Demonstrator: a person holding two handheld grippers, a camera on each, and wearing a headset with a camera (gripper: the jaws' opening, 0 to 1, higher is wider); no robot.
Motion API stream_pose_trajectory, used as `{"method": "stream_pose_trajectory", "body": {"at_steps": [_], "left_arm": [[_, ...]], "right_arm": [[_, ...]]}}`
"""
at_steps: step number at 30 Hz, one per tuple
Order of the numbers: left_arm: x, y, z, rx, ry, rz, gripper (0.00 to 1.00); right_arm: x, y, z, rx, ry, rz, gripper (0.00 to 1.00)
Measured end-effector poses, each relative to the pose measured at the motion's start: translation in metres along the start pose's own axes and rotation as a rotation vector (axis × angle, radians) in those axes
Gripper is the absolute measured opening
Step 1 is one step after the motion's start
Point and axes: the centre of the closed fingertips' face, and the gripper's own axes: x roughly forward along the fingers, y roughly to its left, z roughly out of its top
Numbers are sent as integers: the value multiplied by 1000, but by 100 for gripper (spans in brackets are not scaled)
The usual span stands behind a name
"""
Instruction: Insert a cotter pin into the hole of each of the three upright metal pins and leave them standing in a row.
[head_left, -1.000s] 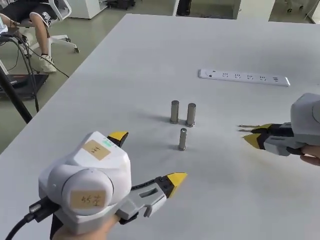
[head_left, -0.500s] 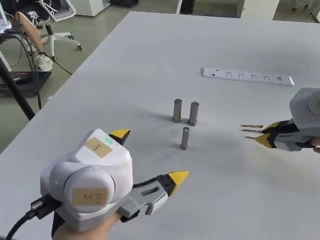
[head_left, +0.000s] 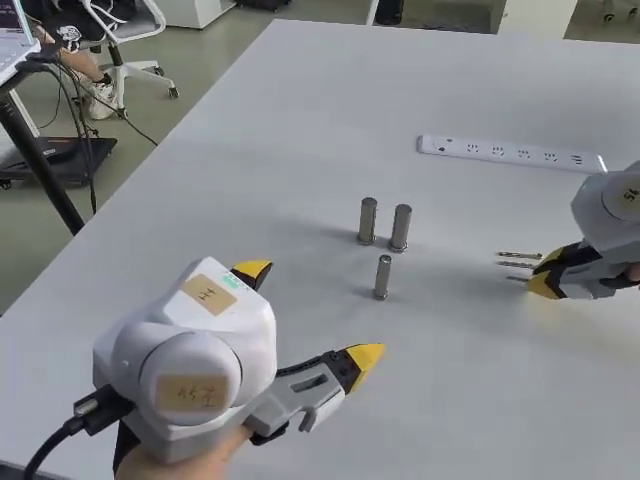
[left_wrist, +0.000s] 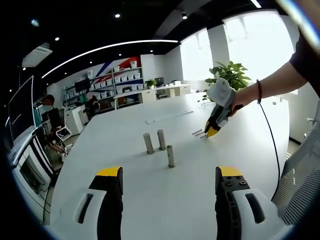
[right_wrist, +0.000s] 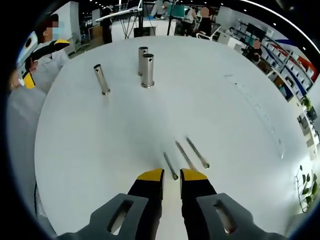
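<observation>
Three upright metal pins stand mid-table: two side by side (head_left: 367, 220) (head_left: 400, 227) and a shorter one (head_left: 383, 277) in front. Three cotter pins (head_left: 520, 258) lie flat to their right. In the right gripper view the cotter pins (right_wrist: 185, 155) lie just ahead of my right gripper (right_wrist: 171, 176). Its jaws stand a narrow gap apart, with the nearest cotter pin's end at the gap. That gripper (head_left: 545, 282) sits low at the table's right. My left gripper (head_left: 305, 312) hovers wide open near the front edge, with the metal pins (left_wrist: 161, 139) ahead of it.
A white power strip (head_left: 510, 155) lies at the back right of the white table (head_left: 250, 150). An office chair (head_left: 130, 30) and cables stand on the floor past the table's left edge. A person's arm (left_wrist: 270, 85) holds the right gripper.
My right gripper's jaws have narrowed from clearly apart to nearly together, and it sits lower at the cotter pins. The left gripper has held its place. The head camera has shifted.
</observation>
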Motion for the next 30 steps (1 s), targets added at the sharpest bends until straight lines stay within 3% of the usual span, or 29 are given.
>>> {"method": "stream_pose_trajectory", "body": {"at_steps": [9, 11, 17, 21, 30], "left_arm": [[-1, 1, -1, -2, 5, 5, 74], [-1, 1, -1, -1, 6, 5, 74], [-2, 2, -1, -2, 7, 6, 74], [-2, 2, -2, -5, 12, 6, 74], [-1, 1, -3, -1, 16, -2, 72]], "right_arm": [[1, 5, 0, 20, 56, 92, 4], [2, 0, 1, 47, 68, 103, 4], [5, -5, 0, 51, 116, 102, 0], [5, -2, 0, -18, 150, 101, 0], [4, -2, -2, -74, 162, 99, 0]]}}
